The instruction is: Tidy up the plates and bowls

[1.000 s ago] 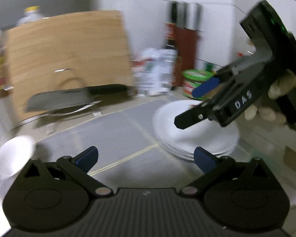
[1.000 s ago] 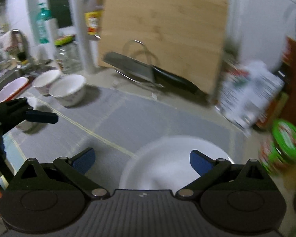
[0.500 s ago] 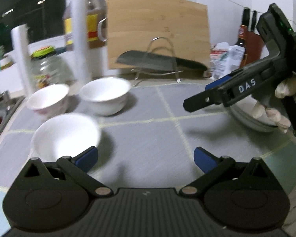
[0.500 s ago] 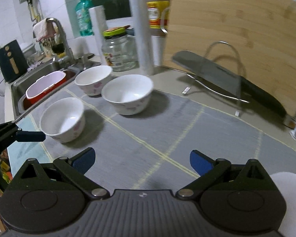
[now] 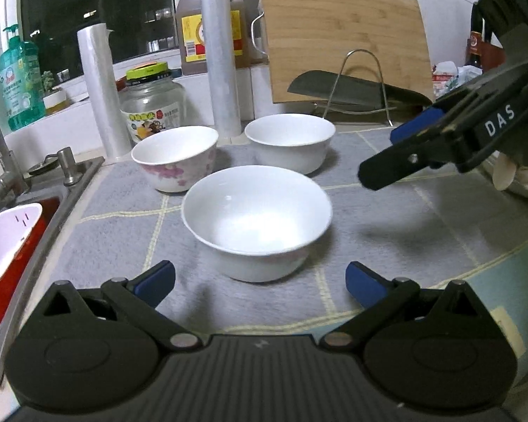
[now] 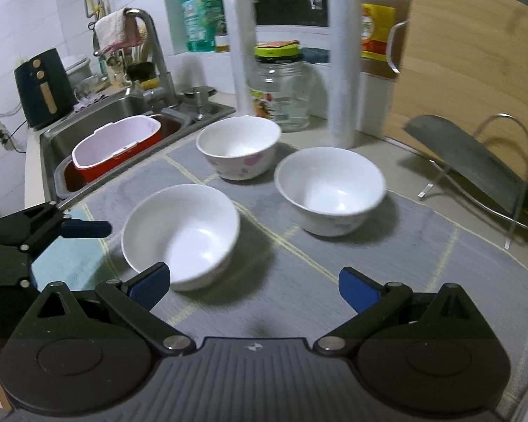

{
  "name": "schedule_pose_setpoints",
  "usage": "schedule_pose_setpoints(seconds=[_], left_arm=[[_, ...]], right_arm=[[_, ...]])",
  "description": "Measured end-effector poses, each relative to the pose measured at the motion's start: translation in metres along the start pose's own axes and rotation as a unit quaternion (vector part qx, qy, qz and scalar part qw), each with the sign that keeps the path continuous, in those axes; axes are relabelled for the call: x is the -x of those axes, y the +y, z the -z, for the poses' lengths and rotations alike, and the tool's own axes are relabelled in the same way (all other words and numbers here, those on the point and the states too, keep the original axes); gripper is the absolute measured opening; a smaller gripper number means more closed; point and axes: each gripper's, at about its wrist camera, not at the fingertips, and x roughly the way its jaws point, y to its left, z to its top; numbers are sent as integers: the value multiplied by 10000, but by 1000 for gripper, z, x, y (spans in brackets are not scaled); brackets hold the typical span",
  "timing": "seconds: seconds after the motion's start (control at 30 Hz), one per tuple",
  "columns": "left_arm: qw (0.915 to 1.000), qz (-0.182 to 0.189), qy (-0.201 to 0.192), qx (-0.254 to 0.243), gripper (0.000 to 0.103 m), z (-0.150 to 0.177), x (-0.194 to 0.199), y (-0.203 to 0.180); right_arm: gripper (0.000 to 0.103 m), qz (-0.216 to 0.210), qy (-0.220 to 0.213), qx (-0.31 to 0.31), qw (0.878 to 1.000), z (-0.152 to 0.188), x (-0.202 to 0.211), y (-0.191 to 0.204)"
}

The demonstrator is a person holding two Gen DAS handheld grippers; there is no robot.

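Grey tiled mat (image 5: 422, 242) is the landmark. Three bowls sit on it, apart from each other, none stacked. Largest item nearby: bamboo cutting board (image 5: 341, 42) leaning upright behind the mat's far edge, cleaver (image 5: 352, 93) on a wire rack in front of it. Sink (image 6: 98, 119) off the mat's left edge, with a red-and-white tub (image 6: 116, 147) in it.

Bowls: plain white near bowl (image 5: 257, 218) at the mat's near-centre, directly ahead of the left gripper (image 5: 260, 277). Second plain bowl (image 5: 290, 140) toward the mat's far edge. Floral bowl (image 5: 176, 160) at the mat's far left.

Step, as I judge it: approach for bowl gathering, nothing grasped yet. Left gripper's jaws spread wide, empty, lined up on the near bowl. Right gripper (image 6: 253, 285) also spread, empty, hovering over the mat's middle, near bowl just ahead-left of it.

Next move likely calls for closing one finger inside and one outside a rim, then nesting that bowl in another. Thin glazed rim, slip risk.

Hard to tell: plates barely show, only a pale edge behind the gloved hand (image 5: 521, 176) at the mat's right side, so stack count is unknown. Right wrist view is slightly motion-blurred. Bowl undersides hidden.
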Motion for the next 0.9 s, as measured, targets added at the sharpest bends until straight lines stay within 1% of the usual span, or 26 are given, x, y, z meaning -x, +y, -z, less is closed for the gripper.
schedule_pose_setpoints(seconds=[0.3, 0.43, 0.5, 0.57, 0.63, 0.83, 0.9], left_arm=[[9988, 307, -138, -345, 101, -1, -17, 15], [9980, 451, -193, -388, 99, -1, -19, 22], [9976, 539, -215, -391, 93, -2, -20, 26], [9972, 599, -213, -398, 92, -2, -22, 28], [9967, 653, -241, -421, 90, -2, -22, 28], [9952, 752, -288, -558, 88, -5, -23, 26], [9949, 760, -295, -594, 88, -5, -23, 26]], right_arm=[[103, -246, 135, 81, 9996, -16, -36, 26], [103, -299, 208, 72, 9993, -22, -49, 30], [98, -368, 235, 8, 9990, -24, -55, 29], [91, -403, 298, -30, 9987, -26, -61, 28], [87, -402, 334, -25, 9986, -27, -65, 28], [81, -511, 394, -5, 9979, -29, -71, 28], [81, -553, 403, 19, 9977, -30, -72, 28]])
